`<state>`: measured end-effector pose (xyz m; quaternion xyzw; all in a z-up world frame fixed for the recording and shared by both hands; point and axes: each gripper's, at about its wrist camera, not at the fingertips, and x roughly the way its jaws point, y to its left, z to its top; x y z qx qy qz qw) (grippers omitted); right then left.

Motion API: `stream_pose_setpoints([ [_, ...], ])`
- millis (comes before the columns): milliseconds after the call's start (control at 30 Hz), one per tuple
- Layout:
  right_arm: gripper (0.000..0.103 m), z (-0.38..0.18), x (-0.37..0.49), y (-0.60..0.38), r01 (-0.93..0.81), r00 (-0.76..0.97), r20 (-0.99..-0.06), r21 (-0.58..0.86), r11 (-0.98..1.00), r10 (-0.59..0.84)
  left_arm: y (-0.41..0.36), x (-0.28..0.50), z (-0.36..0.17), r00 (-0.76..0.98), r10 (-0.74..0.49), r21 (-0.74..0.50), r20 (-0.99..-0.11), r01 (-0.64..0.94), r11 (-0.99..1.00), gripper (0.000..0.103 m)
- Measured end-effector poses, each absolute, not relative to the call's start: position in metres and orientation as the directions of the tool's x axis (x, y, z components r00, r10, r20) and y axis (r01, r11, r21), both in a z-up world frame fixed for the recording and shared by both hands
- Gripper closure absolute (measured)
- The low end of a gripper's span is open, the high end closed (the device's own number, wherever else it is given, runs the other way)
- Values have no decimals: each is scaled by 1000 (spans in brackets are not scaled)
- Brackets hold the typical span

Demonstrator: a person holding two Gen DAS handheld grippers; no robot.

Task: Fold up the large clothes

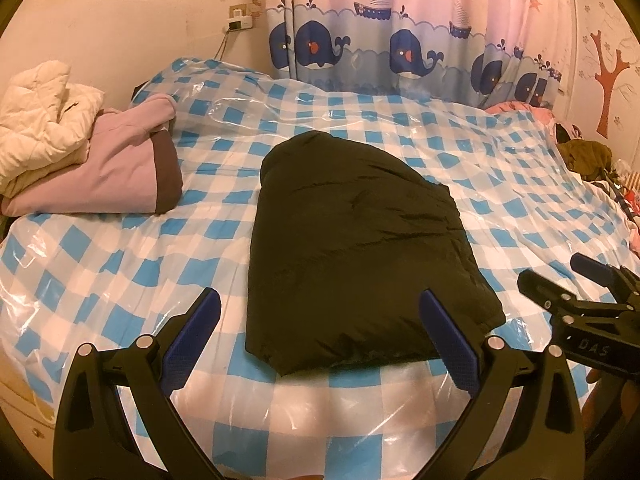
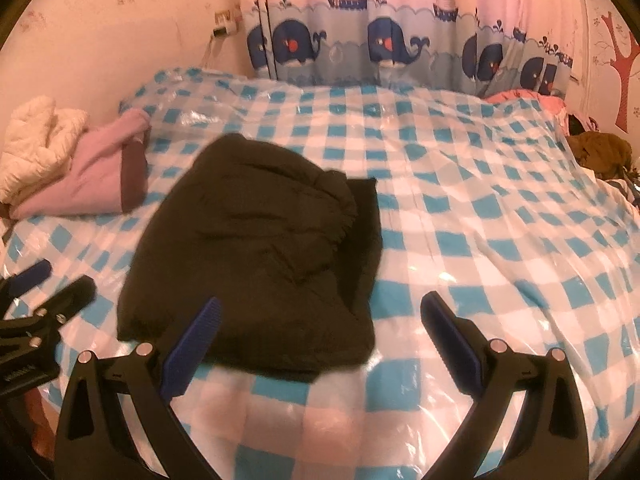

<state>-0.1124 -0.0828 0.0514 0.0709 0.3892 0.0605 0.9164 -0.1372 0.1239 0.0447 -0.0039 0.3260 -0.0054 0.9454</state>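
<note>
A folded black padded jacket (image 1: 352, 248) lies in the middle of the bed, on a blue-and-white checked plastic sheet (image 1: 120, 264). It also shows in the right wrist view (image 2: 260, 264), left of centre. My left gripper (image 1: 320, 304) is open and empty, its fingers astride the jacket's near edge, a little above it. My right gripper (image 2: 320, 312) is open and empty, just right of the jacket's near corner. The right gripper shows from the side in the left wrist view (image 1: 560, 276); the left gripper shows at the left edge of the right wrist view (image 2: 52, 280).
A stack of folded clothes, cream quilted jacket (image 1: 44, 112) on a lilac garment (image 1: 116, 168), sits at the bed's left side. Olive and pink clothing (image 1: 588, 156) lies at the far right. A whale-print curtain (image 1: 400, 40) hangs behind the bed.
</note>
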Motion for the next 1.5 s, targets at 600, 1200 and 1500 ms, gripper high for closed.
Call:
stream_pose_setpoints([
  [600,7,26,-117,-82,-45,564,-815,132,990,134,114,-118,12,654,6,53,-757,51,997,7],
  [1200,7,33,-114,-76,-67,557,-819,121,990,138,124,-119,17,638,-72,-60,-766,40,997,7],
  [1500,7,32,-115,-76,-67,557,-819,123,990,140,118,-125,21,655,4,20,-755,17,1000,7],
])
